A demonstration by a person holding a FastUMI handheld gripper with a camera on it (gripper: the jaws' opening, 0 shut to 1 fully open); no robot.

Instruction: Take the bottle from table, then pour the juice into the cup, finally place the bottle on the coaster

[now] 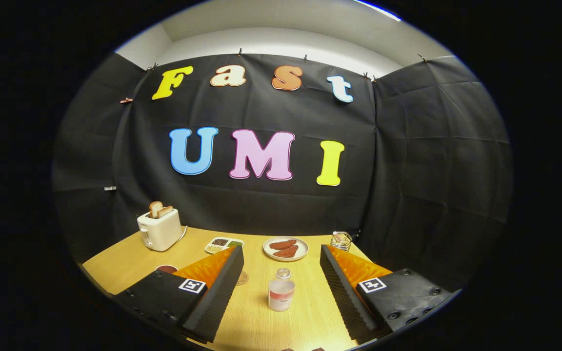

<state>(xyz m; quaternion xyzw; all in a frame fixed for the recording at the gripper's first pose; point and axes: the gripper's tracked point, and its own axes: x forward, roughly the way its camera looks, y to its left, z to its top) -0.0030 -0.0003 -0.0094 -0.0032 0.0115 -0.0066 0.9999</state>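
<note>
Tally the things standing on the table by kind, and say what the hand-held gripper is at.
Toaster: 1
Divided tray: 1
Plate: 1
Wire holder: 1
Bottle: 1
Coaster: 1
Cup: 1
Total: 7
The hand-held gripper is open, the bottle standing untouched between its fingers.

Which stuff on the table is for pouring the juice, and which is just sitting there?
For the job:
- bottle, standing between the open fingers of the hand-held gripper
- coaster, partly hidden behind one finger
- dark round thing near the toaster, maybe the cup; hard to tell

Just lying about:
- toaster with bread
- plate of food
- small tray
- wire basket
</note>
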